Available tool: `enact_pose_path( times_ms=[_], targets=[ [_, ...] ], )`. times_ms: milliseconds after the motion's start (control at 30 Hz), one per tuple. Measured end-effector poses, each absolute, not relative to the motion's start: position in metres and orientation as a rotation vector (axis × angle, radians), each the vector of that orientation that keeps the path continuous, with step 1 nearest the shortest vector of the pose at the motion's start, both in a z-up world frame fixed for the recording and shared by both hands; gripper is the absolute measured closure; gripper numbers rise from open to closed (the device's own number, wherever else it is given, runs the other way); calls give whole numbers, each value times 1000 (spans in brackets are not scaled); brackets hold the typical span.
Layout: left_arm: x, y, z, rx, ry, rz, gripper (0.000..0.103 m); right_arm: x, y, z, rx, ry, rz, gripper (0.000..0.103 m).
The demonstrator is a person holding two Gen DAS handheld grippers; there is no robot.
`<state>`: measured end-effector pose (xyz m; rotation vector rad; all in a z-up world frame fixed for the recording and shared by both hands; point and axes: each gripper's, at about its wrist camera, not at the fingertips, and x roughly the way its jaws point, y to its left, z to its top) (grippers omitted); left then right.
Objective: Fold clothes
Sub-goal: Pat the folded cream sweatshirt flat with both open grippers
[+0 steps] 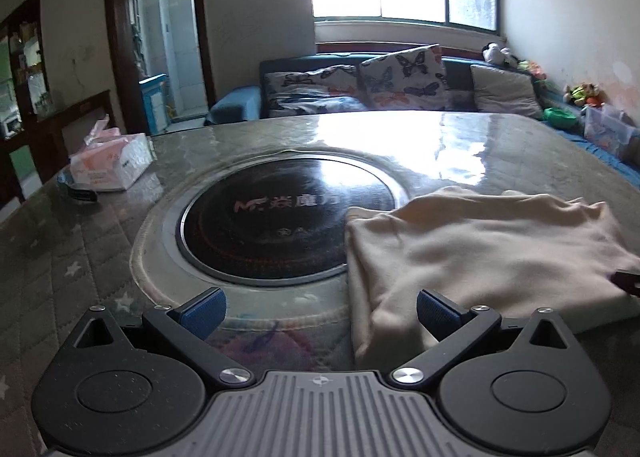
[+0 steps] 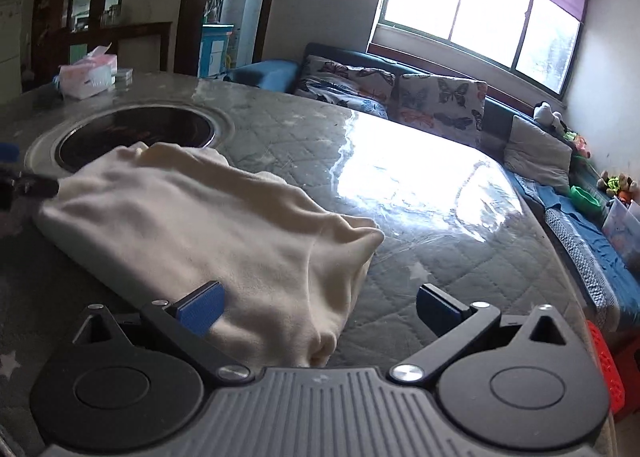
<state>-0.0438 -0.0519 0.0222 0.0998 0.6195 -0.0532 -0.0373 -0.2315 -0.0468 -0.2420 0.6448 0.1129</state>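
Observation:
A cream garment (image 1: pixel 480 253) lies folded into a rough rectangle on the table, right of the round black cooktop (image 1: pixel 280 221). My left gripper (image 1: pixel 320 315) is open at the garment's near left corner, with its right pad against the cloth edge and nothing held. In the right wrist view the same cream garment (image 2: pixel 216 225) spreads from centre to left. My right gripper (image 2: pixel 320 309) is open over the garment's near right corner, the cloth lying between the blue pads (image 2: pixel 202 307) ungripped. The tip of the other gripper (image 2: pixel 24 187) shows at the garment's far left edge.
A glossy quilted cover tops the table (image 1: pixel 440 137). A pink tissue box (image 1: pixel 108 165) stands at the table's far left. A sofa with butterfly cushions (image 1: pixel 400 77) runs behind the table under the window. A red stool (image 2: pixel 608 369) sits at the right edge.

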Motion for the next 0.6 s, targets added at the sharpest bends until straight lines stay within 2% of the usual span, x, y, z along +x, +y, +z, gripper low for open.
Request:
enact_pose_path(
  times_ms=[267, 600],
  targets=[
    [-49, -45, 22, 92, 616, -66, 0, -39, -235, -39, -278, 645, 114, 0],
    [-35, -70, 24, 134, 604, -97, 0, -25, -179, -36, -297, 596, 275, 0]
  ],
)
